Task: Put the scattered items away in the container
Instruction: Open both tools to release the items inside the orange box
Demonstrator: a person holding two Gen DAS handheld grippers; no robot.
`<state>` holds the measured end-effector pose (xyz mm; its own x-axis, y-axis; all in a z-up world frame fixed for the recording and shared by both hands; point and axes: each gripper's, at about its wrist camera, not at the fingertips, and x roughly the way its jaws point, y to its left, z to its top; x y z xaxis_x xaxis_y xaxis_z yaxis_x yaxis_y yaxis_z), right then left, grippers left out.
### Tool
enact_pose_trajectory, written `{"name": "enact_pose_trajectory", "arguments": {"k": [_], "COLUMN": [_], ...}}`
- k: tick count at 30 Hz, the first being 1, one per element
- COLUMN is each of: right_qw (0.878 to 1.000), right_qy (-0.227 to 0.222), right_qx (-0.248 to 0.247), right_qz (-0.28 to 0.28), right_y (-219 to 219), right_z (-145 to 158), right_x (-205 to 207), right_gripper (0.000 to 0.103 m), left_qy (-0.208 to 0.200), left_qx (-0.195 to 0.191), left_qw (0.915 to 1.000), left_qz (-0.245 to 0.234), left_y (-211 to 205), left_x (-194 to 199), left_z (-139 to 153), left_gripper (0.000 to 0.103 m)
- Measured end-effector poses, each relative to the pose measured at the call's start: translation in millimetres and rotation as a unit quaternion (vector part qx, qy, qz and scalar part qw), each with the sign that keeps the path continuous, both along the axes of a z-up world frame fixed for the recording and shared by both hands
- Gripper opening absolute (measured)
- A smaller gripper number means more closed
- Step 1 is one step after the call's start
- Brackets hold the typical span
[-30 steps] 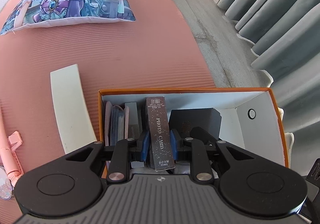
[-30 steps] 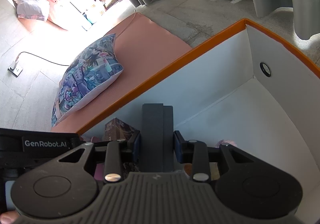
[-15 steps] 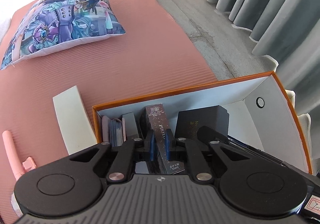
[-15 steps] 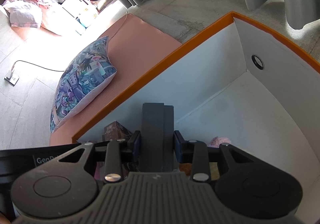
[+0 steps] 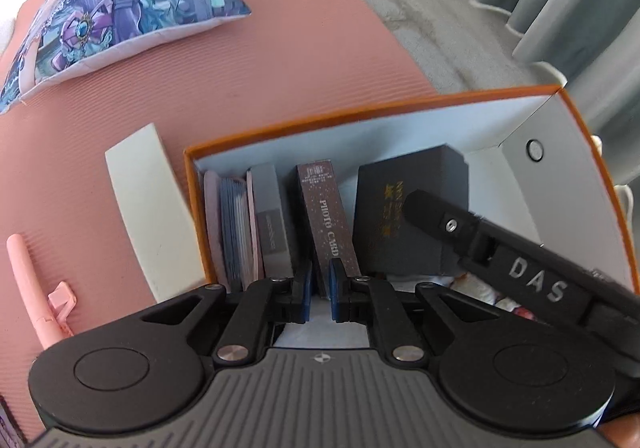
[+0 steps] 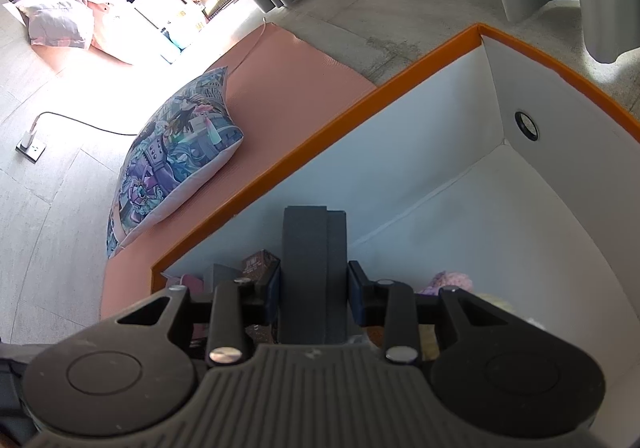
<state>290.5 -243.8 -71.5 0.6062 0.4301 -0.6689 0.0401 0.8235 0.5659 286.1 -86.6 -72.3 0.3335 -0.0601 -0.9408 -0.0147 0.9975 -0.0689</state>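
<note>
Only left view shows left claw (image 5: 319,290) apart; right claw (image 6: 313,290) clamps dark box (image 6: 313,268).

One orange-rimmed box (image 5: 592,151) holds one brown "PHOTO CARD" box (image 5: 328,215), one grey box (image 5: 272,219), one black box (image 5: 416,207) and one pink card binder (image 5: 234,224). Outside lie one printed pillow (image 5: 120,3), one cream panel (image 5: 148,203) and one pink pen (image 5: 28,280).

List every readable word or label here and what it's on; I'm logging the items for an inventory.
"PHOTO CARD": spine of the brown box, standing in the orange container.
"DAS": right gripper body, seen from the left wrist.
Gold print on the black box: blurred.
Grey box label: too small.
</note>
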Motion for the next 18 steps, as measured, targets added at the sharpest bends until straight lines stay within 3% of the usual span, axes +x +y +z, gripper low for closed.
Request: {"name": "enact_pose_trajectory", "arguments": {"k": [4,8,14,18], "right_qw": [1.0,1.0,0.997,0.995], "right_qy": [0.001,0.001,-0.019,-0.018], "right_qx": [0.001,-0.006,-0.063,-0.075], "right_qz": [0.002,0.005,0.044,0.062], "right_y": [-0.2,1.9,23.8,30.0], "right_z": [-0.8,-1.4,5.3,4.8], "right_x": [0.2,0.4,1.9,4.0], "right_gripper": [0.037,0.037,0.037,0.037], "left_qy": [-0.008,-0.009,-0.045,-0.073], "left_qx": [0.003,-0.041,-0.071,-0.084], "left_qw": [1.0,0.999,0.9956,0.9918], "left_qz": [0.001,0.014,0.04,0.062], "left_y": [-1.3,10.3,30.8,45.9], "left_x": [-2.8,-3.8,-13.1,-20.4], "left_z": [1.6,9.1,27.5,42.6], "left_gripper": [0.008,0.008,0.008,0.009]}}
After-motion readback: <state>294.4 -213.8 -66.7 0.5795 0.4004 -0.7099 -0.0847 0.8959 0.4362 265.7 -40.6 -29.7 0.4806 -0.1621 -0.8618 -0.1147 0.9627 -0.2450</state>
